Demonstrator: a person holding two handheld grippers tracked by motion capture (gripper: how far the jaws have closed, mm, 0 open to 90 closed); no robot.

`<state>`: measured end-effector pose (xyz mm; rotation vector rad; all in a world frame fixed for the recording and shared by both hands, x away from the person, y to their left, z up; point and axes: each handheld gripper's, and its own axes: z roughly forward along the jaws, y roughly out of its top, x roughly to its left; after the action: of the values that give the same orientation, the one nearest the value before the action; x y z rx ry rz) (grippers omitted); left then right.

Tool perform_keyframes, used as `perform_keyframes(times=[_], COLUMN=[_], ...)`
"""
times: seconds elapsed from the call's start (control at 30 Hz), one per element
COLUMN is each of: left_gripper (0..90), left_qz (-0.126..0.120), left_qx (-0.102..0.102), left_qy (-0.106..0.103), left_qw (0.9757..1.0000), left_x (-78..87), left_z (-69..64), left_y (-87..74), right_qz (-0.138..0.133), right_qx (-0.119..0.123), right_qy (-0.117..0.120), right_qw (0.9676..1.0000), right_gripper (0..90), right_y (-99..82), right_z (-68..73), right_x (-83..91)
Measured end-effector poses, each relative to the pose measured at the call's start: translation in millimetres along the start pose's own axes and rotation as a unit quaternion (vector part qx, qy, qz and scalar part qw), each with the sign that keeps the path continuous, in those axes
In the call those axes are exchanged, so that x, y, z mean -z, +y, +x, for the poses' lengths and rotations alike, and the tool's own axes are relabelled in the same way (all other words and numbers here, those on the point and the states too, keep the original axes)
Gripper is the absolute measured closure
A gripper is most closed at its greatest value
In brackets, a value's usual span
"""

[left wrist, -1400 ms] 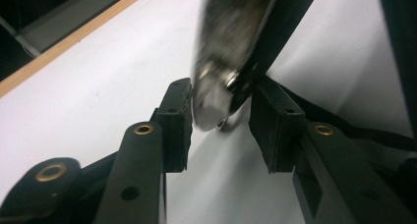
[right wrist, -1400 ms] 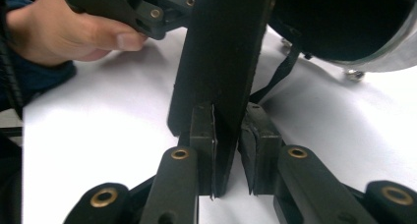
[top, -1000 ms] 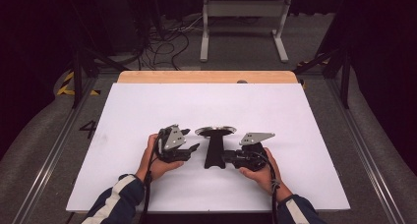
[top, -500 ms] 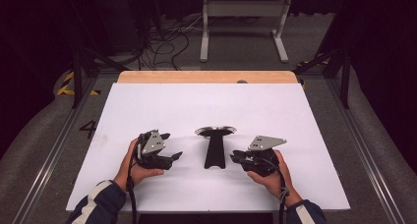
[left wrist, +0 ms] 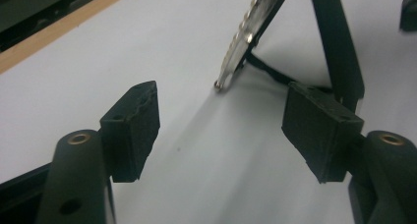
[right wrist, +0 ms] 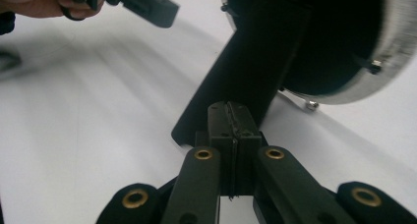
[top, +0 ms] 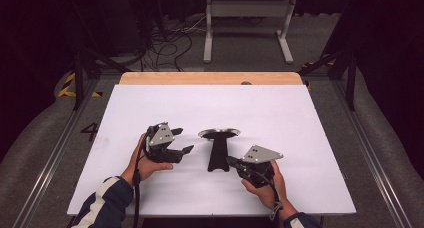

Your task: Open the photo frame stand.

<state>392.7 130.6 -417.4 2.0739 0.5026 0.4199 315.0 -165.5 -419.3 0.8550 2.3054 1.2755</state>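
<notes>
A black stand (top: 218, 155) with a round silver-rimmed disc (top: 219, 133) on top rises from the middle of the white table (top: 300, 118). To its left, a hand holds my left gripper (top: 184, 140) open, a short gap away from the stem. Its jaws have just been closing a little, and nothing is between the pads (left wrist: 133, 128). The disc's edge (left wrist: 246, 37) and the stem (left wrist: 339, 47) lie ahead of them. My right gripper (top: 231, 160) sits by the stand's foot. It has just closed and is shut (right wrist: 231, 121) on nothing, with the stem (right wrist: 255, 62) right ahead.
A wooden strip (top: 210, 78) runs along the table's far edge. Behind it on the floor are cables (top: 170, 43) and a white frame (top: 247, 23). Metal rails (top: 375, 163) flank the table. The other hand (right wrist: 29, 0) appears far off in the right gripper view.
Both grippers were up against the stand's stem, then drew away outward. The left has since edged back up and toward the stand; the right has come in beside the foot.
</notes>
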Motion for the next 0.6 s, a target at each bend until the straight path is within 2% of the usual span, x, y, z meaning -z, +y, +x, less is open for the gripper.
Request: perform_keyframes(times=[0.1, 0.13, 0.17, 0.2, 0.23, 0.33, 0.5, 0.6], left_gripper=[24.5, 22.4, 22.4, 22.4, 22.7, 25.1, 37.4, 51.1], left_qz=[-0.002, -0.005, -0.005, 0.000, 0.007, 0.017, 0.020, 0.019], left_qx=[-0.007, -0.018, -0.015, -0.013, -0.016, -0.013, -0.010, -0.010], left_qy=[0.006, 0.017, 0.016, 0.007, 0.010, 0.004, -0.007, -0.010], left_qw=[1.0000, 0.9997, 0.9997, 0.9999, 0.9998, 0.9998, 0.9997, 0.9997], left_x=[-5.9, -9.5, -13.5, -19.7, -24.6, -36.8, -45.6, -46.4], left_z=[-0.7, -1.7, -1.8, -1.6, -2.2, -1.3, 0.8, 2.2], left_y=[6.8, 8.6, 9.3, 9.8, 9.9, 9.5, 10.0, 9.7], right_qz=[0.005, 0.007, 0.008, 0.008, 0.011, 0.011, 0.022, 0.033], right_qx=[0.015, 0.019, 0.023, 0.029, 0.034, 0.035, 0.027, 0.036], right_qy=[0.000, 0.000, 0.004, 0.004, 0.004, -0.003, -0.020, -0.030], right_qw=[0.9999, 0.9998, 0.9997, 0.9995, 0.9994, 0.9993, 0.9992, 0.9984], right_gripper=[90.0, 90.0, 90.0, 90.0, 90.0, 90.0, 90.0, 90.0], right_y=[2.5, 3.0, 3.6, 4.2, 5.4, 7.7, 4.8, 3.9], right_z=[10.6, 13.5, 18.2, 21.7, 26.0, 32.8, 45.0, 51.9], right_x=[-10.9, -14.4, -20.1, -24.7, -30.6, -43.7, -63.8, -72.6])
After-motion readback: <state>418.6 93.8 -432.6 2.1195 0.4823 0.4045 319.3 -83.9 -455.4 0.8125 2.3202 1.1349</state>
